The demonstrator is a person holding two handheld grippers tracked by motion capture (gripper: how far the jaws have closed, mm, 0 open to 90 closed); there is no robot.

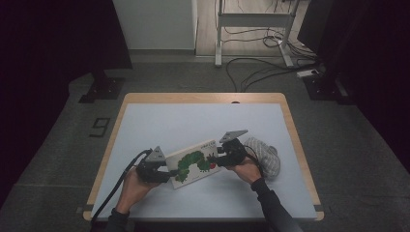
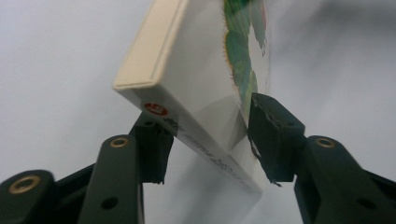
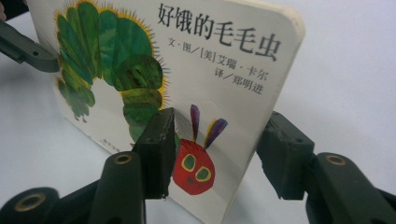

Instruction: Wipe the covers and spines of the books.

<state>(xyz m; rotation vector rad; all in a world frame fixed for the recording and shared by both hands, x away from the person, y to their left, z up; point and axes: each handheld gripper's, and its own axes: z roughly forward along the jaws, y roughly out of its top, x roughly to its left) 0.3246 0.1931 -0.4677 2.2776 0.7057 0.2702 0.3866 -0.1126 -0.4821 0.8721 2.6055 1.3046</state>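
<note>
- High view showed a board book [image 1: 193, 163], its cover bearing a green caterpillar, held between the two grippers near the front middle of the pale table [image 1: 159, 121], tilted with its right end raised.
- Left gripper [image 1: 155, 170] met the book's lower left end; right gripper [image 1: 226, 155] met its upper right end, so the book's long axis ran from one claw across to the other.
- Left gripper view put the book [image 2: 196, 79] edge-on between the jaws; the right-hand jaw pressed on the cover, the other sat under the back, so the claw [image 2: 205, 140] looked closed on that corner.
- Right gripper view had one jaw laid on the cover [image 3: 187, 70] by the red caterpillar face and the other behind the page edge; this claw [image 3: 219, 149] seemed clamped as well, narrowly open by the book's thickness.
- A grey knitted cloth [image 1: 263, 154] lay just beside the right hand [image 1: 246, 169].
- Neither hand was nearer; any coming move would likely turn on both ends travelling together.
</note>
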